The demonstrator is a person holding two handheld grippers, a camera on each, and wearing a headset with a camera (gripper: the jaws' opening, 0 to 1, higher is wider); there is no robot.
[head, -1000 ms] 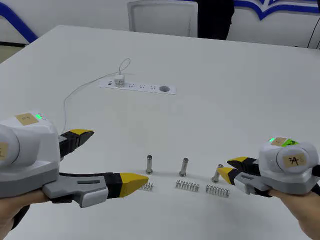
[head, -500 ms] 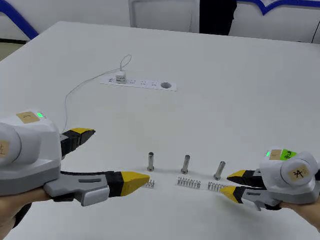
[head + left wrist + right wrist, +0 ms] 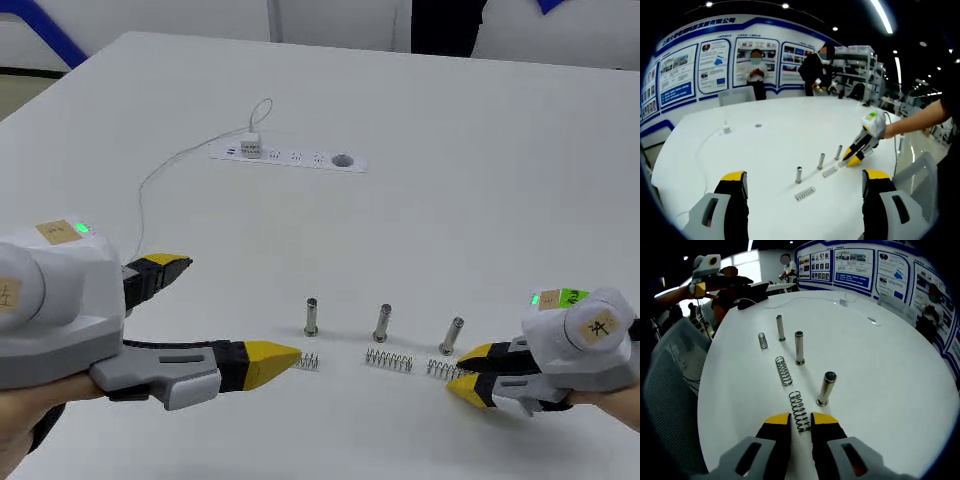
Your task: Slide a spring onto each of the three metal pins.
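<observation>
White worktop stretches out under both grippers, and blue-trimmed wall posters stand beyond it in the left gripper view. Toward the far edge I see a white power strip lying flat. It has a plug in it, and a thin white cable curls off toward the left edge.

Close to the near edge, three metal pins stand upright in a row, apart from one another: the left-hand pin, the middle pin and the right-hand pin. All three are bare. Each has a spring lying flat on the worktop just on its near side: the left-hand spring, the middle spring and the right-hand spring.

My left gripper hovers with its jaws spread wide, holding nothing. Its lower yellow tip sits just beside the left-hand spring.

My right gripper is low at the worktop with its jaws only narrowly parted, one on each side of the right-hand spring's end that faces it. A sliver of gap shows beside the coils, so I read it as not clamped. That spring lies just beside the base of the right-hand pin.
</observation>
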